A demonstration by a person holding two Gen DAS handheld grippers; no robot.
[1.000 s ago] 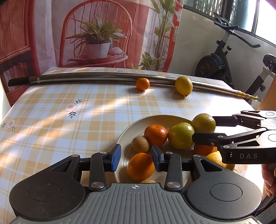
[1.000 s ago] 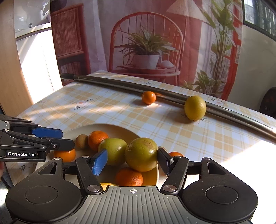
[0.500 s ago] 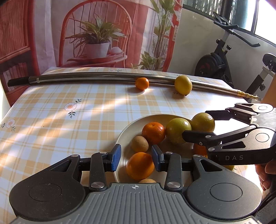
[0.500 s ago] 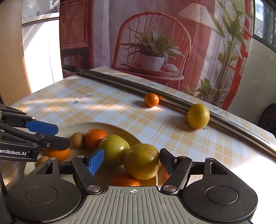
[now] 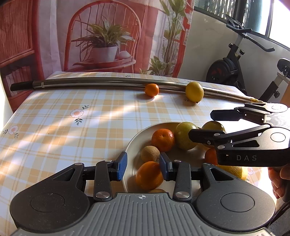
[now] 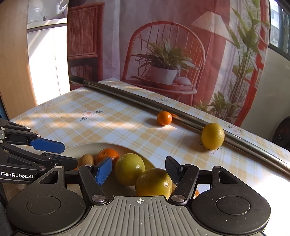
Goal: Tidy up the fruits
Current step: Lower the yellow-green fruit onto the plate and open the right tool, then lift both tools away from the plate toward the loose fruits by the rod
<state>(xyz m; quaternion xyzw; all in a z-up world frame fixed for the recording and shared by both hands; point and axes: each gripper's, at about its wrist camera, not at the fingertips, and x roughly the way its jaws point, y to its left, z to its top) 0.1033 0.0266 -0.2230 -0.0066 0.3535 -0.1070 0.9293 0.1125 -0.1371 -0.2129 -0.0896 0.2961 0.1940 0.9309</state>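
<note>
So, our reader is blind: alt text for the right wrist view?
The open right gripper hovers over a cream plate of citrus fruit. Beyond, a small orange mandarin and yellow lemon rest against a long metal pole.

A bench [image 5: 54, 123] in a yellow checked cloth with small flowers lies in streaks of sunlight. Behind the bench hangs a printed curtain [image 5: 108, 36] showing a red cane chair and a potted plant. Right of the curtain stand a white wall [image 5: 204, 54], a window [image 5: 257, 14] and an exercise bike [image 5: 233, 67]. Left of the curtain, a wooden panel [image 6: 14, 59] and a white cabinet [image 6: 47, 59] catch bright light.
</note>
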